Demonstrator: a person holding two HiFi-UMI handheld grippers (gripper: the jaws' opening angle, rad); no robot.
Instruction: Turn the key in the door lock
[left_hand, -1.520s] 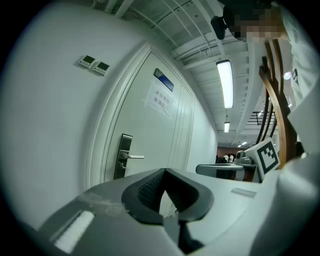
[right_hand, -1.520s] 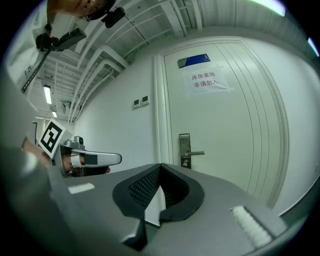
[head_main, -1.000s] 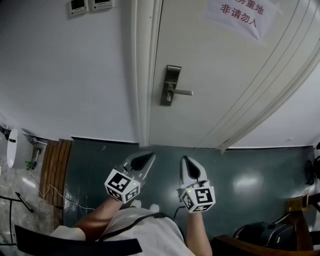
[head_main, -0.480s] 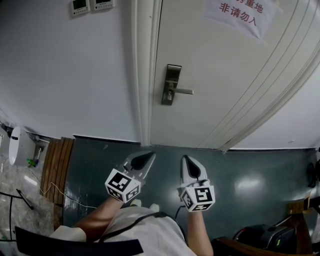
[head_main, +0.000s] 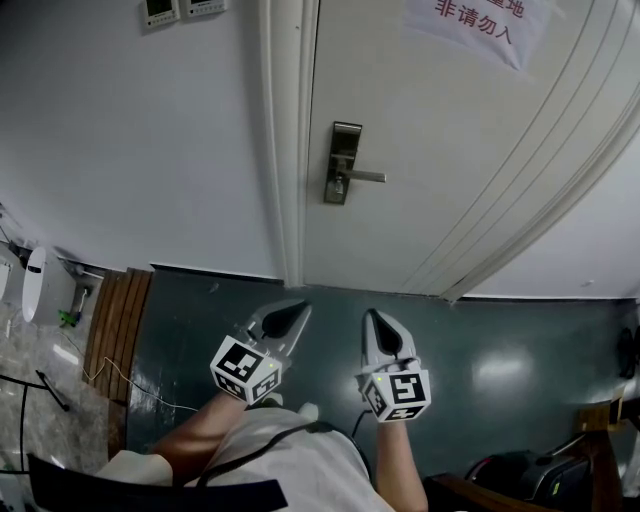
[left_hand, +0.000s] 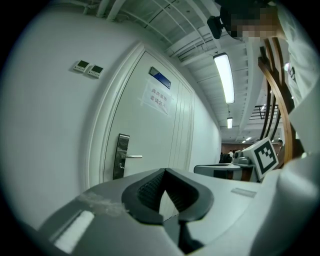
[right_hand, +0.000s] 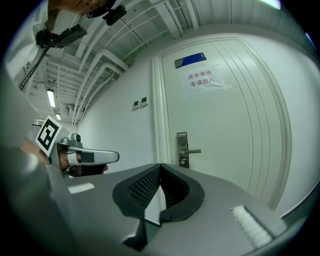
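A steel lock plate (head_main: 343, 163) with a lever handle (head_main: 366, 176) sits on the white door (head_main: 430, 150), near its left edge. Something small and dark shows at the keyhole (head_main: 338, 188) below the lever, too small to make out. My left gripper (head_main: 283, 322) and right gripper (head_main: 381, 335) hang side by side over the floor, well short of the door, both pointing at it. Both are shut with nothing between their jaws. The left gripper view shows its closed tips (left_hand: 164, 171) with the lock plate (left_hand: 120, 156) far ahead. The right gripper view shows the same tips (right_hand: 160, 165) and plate (right_hand: 182, 149).
A paper notice (head_main: 478, 25) is stuck high on the door. Two wall panels (head_main: 180, 10) sit left of the door frame (head_main: 288, 150). Wooden slats (head_main: 112, 330) and a white device (head_main: 35, 285) lie at the left. A wooden chair (head_main: 590, 430) and a dark bag (head_main: 520, 468) stand at the lower right.
Both grippers stay where they were, still shut. Only the head view has drifted slightly.
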